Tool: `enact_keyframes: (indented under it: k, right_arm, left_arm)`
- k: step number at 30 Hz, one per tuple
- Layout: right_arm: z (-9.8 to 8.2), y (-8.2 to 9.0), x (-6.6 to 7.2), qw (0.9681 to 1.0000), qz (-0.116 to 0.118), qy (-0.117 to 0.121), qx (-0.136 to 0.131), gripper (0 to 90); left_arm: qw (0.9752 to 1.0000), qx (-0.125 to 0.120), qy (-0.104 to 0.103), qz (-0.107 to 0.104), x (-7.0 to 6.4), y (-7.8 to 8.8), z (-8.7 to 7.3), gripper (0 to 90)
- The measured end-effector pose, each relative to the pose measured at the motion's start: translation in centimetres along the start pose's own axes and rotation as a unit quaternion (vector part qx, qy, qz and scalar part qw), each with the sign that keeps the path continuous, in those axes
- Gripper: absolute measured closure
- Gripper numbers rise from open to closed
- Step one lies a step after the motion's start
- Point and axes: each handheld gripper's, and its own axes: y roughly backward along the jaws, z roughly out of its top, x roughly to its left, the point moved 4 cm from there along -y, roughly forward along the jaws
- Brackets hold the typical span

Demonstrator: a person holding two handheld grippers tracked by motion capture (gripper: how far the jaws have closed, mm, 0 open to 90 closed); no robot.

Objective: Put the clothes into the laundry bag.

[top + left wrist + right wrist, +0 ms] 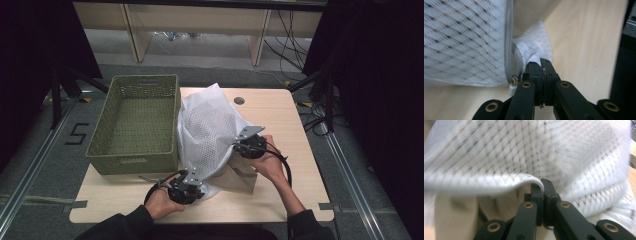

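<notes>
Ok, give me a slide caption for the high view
Two handheld grippers, left and right, pinch a white mesh laundry bag on a wooden table beside a green basket.

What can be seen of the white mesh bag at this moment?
The white mesh bag is soft netting with a diamond pattern, edged by a grey zipper whose metal pull sits near one corner. It stands bunched up on the wooden table, right beside the green woven basket, with a beige piece partly beneath it. The left tongs pinch a corner; the right tongs pinch its rim, lifting the edge.
</notes>
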Motion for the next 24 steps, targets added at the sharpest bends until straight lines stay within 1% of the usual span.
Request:
enact_keyframes:
  k: [1, 2, 3, 4, 5, 6, 7, 8, 9, 10, 11, 12, 13, 14, 15, 16, 18, 20, 21, 22, 23, 24]
  right_arm:
    - [-0.3, 0.5, -0.1, 1.0, -0.002, 0.003, 0.005, 90.0]
    - [-0.6, 0.9, -0.1, 1.0, -0.003, 0.007, 0.005, 90.0]
    - [-0.9, 1.4, 0.1, 1.0, 0.0, 0.007, 0.004, 90.0]
    - [-1.2, 1.8, 0.2, 0.9999, 0.001, 0.007, 0.007, 90.0]
    - [-1.3, 2.2, 0.4, 0.9999, 0.005, 0.01, 0.012, 90.0]
    - [-1.5, 2.6, 0.7, 0.9997, 0.011, 0.017, 0.014, 90.0]
    - [-1.5, 2.8, 1.0, 0.9997, 0.011, 0.018, 0.012, 90.0]
    - [-1.6, 3.2, 1.2, 0.9995, 0.009, 0.028, 0.011, 90.0]
    - [-1.5, 3.3, 1.5, 0.9993, 0.015, 0.035, 0.007, 90.0]
    - [-1.5, 3.7, 1.8, 0.9994, 0.014, 0.029, 0.009, 90.0]
    - [-1.4, 4.0, 2.1, 0.999, 0.021, 0.04, 0.007, 90.0]
    - [-1.3, 4.3, 2.3, 0.9989, 0.023, 0.041, 0.006, 90.0]
    - [-1.3, 4.6, 2.5, 0.9991, 0.017, 0.037, 0.008, 90.0]
    - [-1.1, 4.9, 2.8, 0.9991, 0.023, 0.035, 0.006, 90.0]
    - [-1.0, 5.0, 2.8, 0.9991, 0.02, 0.038, 0.002, 90.0]
    - [-0.9, 5.2, 3.0, 0.9988, 0.025, 0.042, 0.0, 90.0]
    - [-0.7, 5.4, 3.1, 0.9991, 0.022, 0.036, 0.0, 90.0]
    - [-0.6, 5.5, 3.2, 0.9992, 0.021, 0.034, -0.002, 90.0]
    - [-0.5, 5.5, 3.2, 0.9992, 0.021, 0.035, 0.001, 90.0]
    - [-0.5, 5.4, 3.3, 0.9991, 0.024, 0.036, 0.0, 90.0]
    - [-0.5, 5.4, 3.3, 0.999, 0.026, 0.037, 0.001, 90.0]
    - [-0.4, 5.3, 3.4, 0.9989, 0.025, 0.04, 0.001, 90.0]
  left_arm:
    - [1.0, 0.001, -0.002, 0.008, 0.4, 0.1, 0.0, 88.3]
    - [0.9998, 0.001, -0.002, 0.018, 0.9, 0.4, -0.1, 88.3]
    - [0.9999, -0.001, 0.008, 0.014, 1.2, 0.5, -0.1, 88.3]
    - [0.9995, -0.008, 0.021, 0.023, 1.4, 0.5, -0.1, 88.2]
    - [0.9982, -0.023, 0.041, 0.037, 1.8, 0.6, -0.1, 88.1]
    - [0.998, -0.018, 0.039, 0.047, 2.2, 0.8, -0.1, 88.0]
    - [0.9975, -0.019, 0.039, 0.056, 2.7, 1.1, -0.2, 87.9]
    - [0.997, -0.02, 0.043, 0.061, 3.0, 1.3, -0.3, 87.6]
    - [0.996, -0.023, 0.057, 0.065, 3.3, 1.4, -0.5, 87.3]
    - [0.9952, -0.023, 0.056, 0.077, 3.8, 1.6, -0.7, 86.6]
    - [0.9943, -0.025, 0.06, 0.084, 4.0, 1.6, -0.9, 84.9]
    - [0.9939, -0.022, 0.067, 0.085, 4.2, 1.7, -1.1, 83.9]
    - [0.9931, -0.022, 0.071, 0.091, 4.2, 1.8, -1.3, 82.3]
    - [0.9919, -0.02, 0.072, 0.103, 4.2, 1.8, -1.4, 78.7]
    - [0.9906, -0.022, 0.074, 0.113, 3.9, 2.0, -1.3, 72.6]
    - [0.9901, -0.02, 0.066, 0.122, 3.7, 2.3, -1.2, 66.2]
    - [0.9886, -0.023, 0.056, 0.138, 2.8, 3.3, -0.8, 56.9]
    - [0.9893, -0.039, 0.041, 0.134, 1.3, 4.3, 0.0, 51.6]
    - [0.9904, -0.043, 0.039, 0.126, 0.9, 4.4, 0.3, 49.3]
    - [0.9904, -0.043, 0.039, 0.126, 0.9, 4.4, 0.3, 46.9]
    - [0.9925, -0.055, 0.057, 0.093, -0.4, 4.0, 1.0, 44.9]
    - [0.9935, -0.058, 0.062, 0.076, -1.2, 3.3, 1.4, 42.4]
